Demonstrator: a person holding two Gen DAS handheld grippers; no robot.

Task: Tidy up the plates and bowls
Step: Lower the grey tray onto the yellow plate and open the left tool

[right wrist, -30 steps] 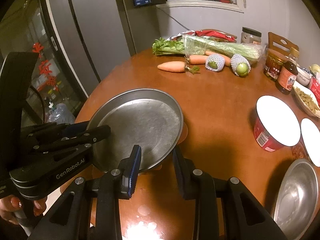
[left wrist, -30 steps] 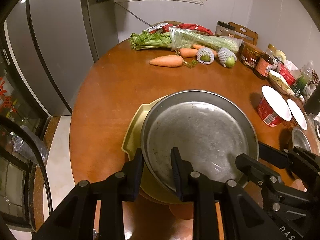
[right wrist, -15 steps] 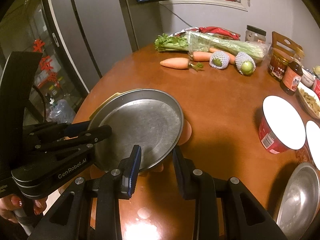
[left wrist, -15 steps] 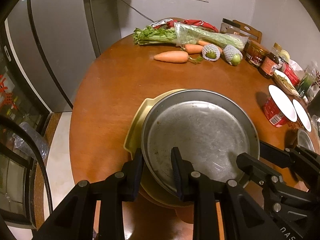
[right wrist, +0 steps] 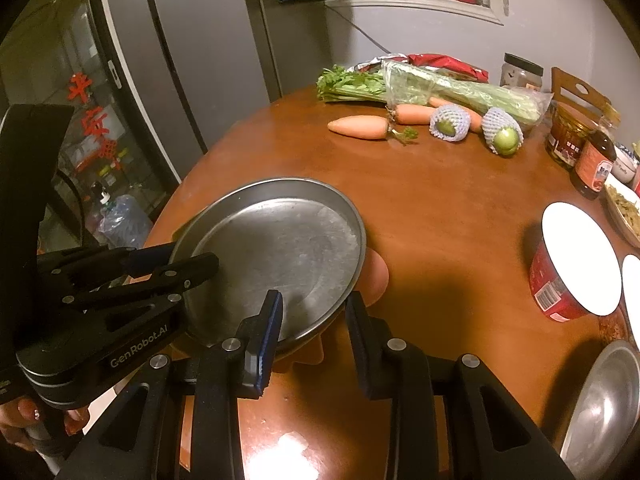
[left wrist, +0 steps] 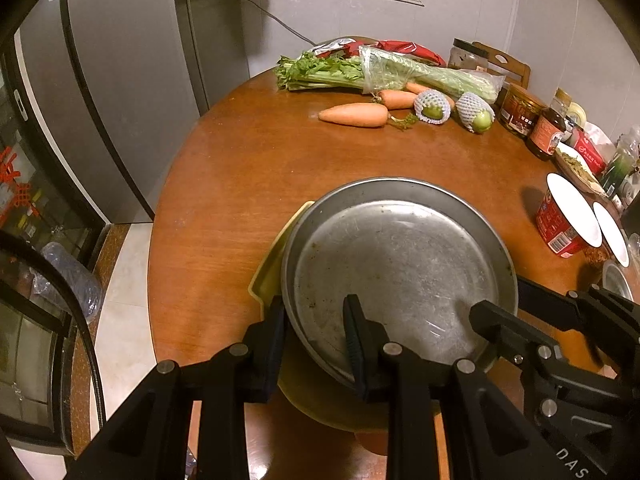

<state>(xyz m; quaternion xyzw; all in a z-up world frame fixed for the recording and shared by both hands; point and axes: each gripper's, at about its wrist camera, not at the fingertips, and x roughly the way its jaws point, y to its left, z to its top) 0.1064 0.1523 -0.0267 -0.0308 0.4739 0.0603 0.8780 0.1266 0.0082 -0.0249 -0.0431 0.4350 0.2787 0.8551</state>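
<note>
Two claws are working one metal plate (left wrist: 400, 264) at the near edge of the round bench (left wrist: 248, 168). The left claw (left wrist: 314, 330) is straddling the plate's near rim, one finger outside the wall and one on the inner face, with a gap showing, so it is bracketing the rim but I cannot tell whether it is pinching it. The right claw (right wrist: 312, 316) is sitting at the plate's right side, one finger over the inside and one outside the rim, jaws spread wide and gripping nothing.

The plate is resting on a yellow dish (left wrist: 276, 268), with an orange piece peeking out beneath the stack; whether it is fully settled is hard to tell. It is looking thin, stiff and light, with a smooth, probably slippery surface, so the raised wall of the rim is the sensible place to pinch, and squarely, since a shallow bite could slide off. It should not break, only clatter.

Farther off, a red cup (left wrist: 564, 220) and a small steel bowl (right wrist: 600, 408) are waiting to the right. At the far edge, carrots (left wrist: 354, 115) and celery (left wrist: 384, 72) are lying.
</note>
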